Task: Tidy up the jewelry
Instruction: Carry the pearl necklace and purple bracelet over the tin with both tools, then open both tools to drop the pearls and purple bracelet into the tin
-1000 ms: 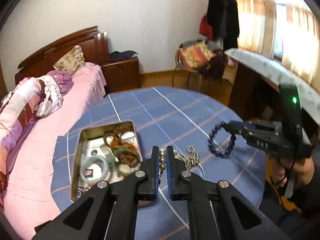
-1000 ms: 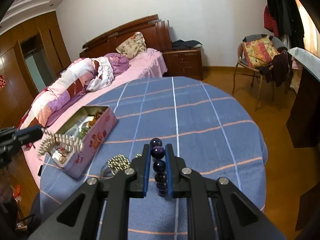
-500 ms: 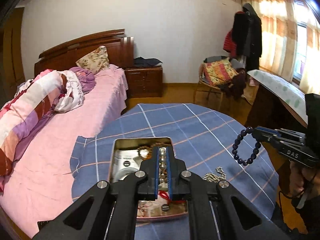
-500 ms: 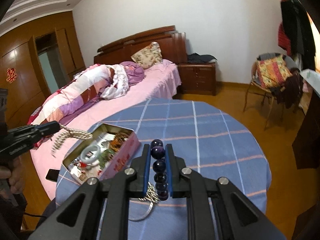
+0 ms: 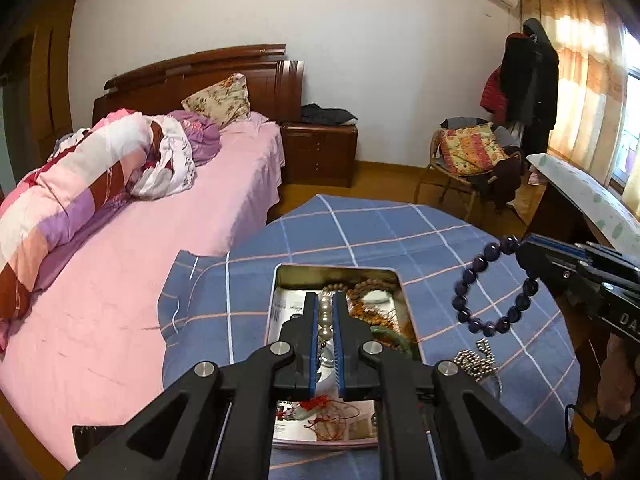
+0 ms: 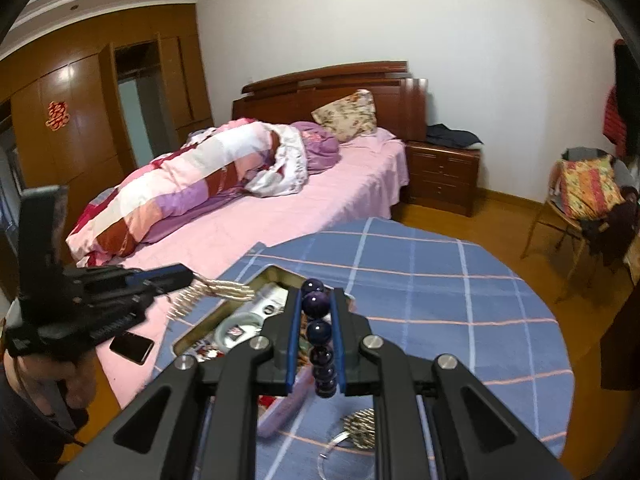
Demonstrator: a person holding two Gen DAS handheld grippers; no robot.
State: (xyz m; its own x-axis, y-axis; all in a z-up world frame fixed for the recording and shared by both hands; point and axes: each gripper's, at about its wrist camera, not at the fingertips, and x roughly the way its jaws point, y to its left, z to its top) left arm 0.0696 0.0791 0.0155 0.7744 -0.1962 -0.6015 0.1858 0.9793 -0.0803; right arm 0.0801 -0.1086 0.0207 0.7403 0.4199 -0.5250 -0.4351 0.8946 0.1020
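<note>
Currently: pearl strand (image 5: 325, 314) clamped in left tongs (image 5: 325, 312), amethyst bracelet (image 6: 318, 322) in right tongs (image 6: 316, 320) (both aloft); lowering into tin (image 5: 394, 276) is required next.

Blue plaid cloth w/ white & orange lines on table (image 5: 400, 232); dark purple bead bracelet (image 5: 496, 284); pink bed (image 5: 120, 280).

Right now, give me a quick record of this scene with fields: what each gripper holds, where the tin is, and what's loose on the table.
left gripper: shut on pearl strand, over the tin
right gripper: shut on purple bead bracelet, in the air beside the tin
tin: open on the blue checked tablecloth, holding other jewelry
loose on table: silver bead chain
phone: on the bed edge
</note>
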